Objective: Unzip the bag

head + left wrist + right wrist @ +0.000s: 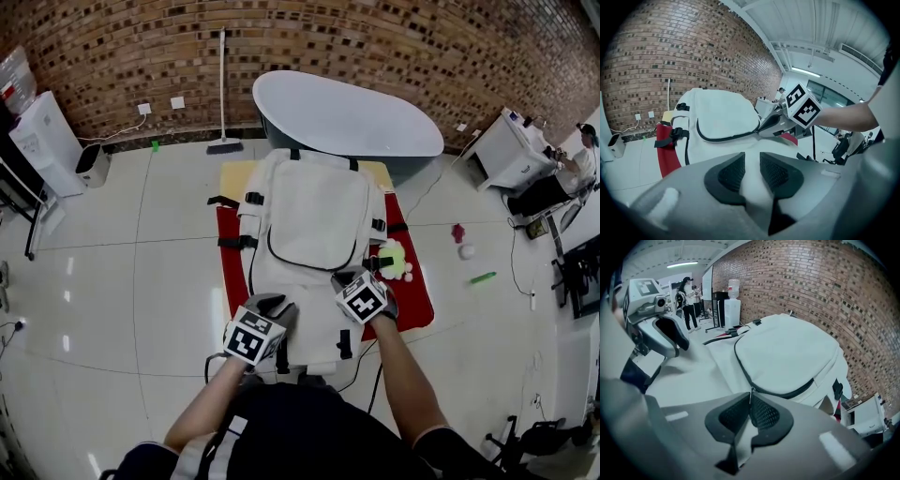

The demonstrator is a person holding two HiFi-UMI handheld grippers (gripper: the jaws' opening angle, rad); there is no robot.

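Nearest the person, the left gripper [752,165] is clenched on a fold of white cloth at the near end of the bag [314,211], which lies flat on a red cloth [230,272] with its long axis running straight away. Just beyond and to the right, the right gripper [750,401] is pinched nearly shut on the thin zip pull [750,393]. It sits at the near right corner of the front pocket. From there the dark zip [787,393] curves two ways: across the near edge towards the left gripper, and away up the pocket's right side. The pull will probably have to follow that curve while the left gripper holds the cloth taut.
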